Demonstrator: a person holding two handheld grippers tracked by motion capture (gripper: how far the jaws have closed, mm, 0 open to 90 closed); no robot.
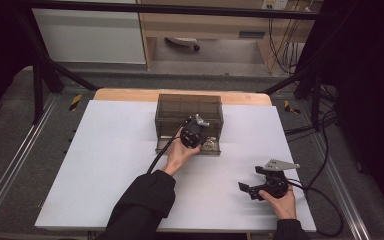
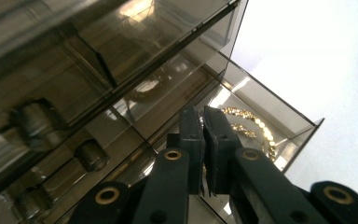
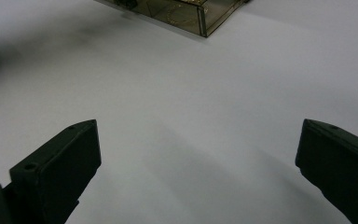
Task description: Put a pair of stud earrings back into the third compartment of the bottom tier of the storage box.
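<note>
Gold chain (image 2: pixel 256 128) lies in the pulled-out drawer (image 2: pixel 303 122) just beyond the left tool (image 2: pixel 201 116), jaws together

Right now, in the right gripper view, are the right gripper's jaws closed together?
No. The right gripper has its two black jaws standing far apart, with bare white table between them.

Your white table (image 1: pixel 120 165) is evenly lit from above while the room's edges fall into darkness. Glare streaks the smoky drawer box (image 2: pixel 121 70) in your left gripper view. The right gripper view is soft, with faint shadows.
</note>
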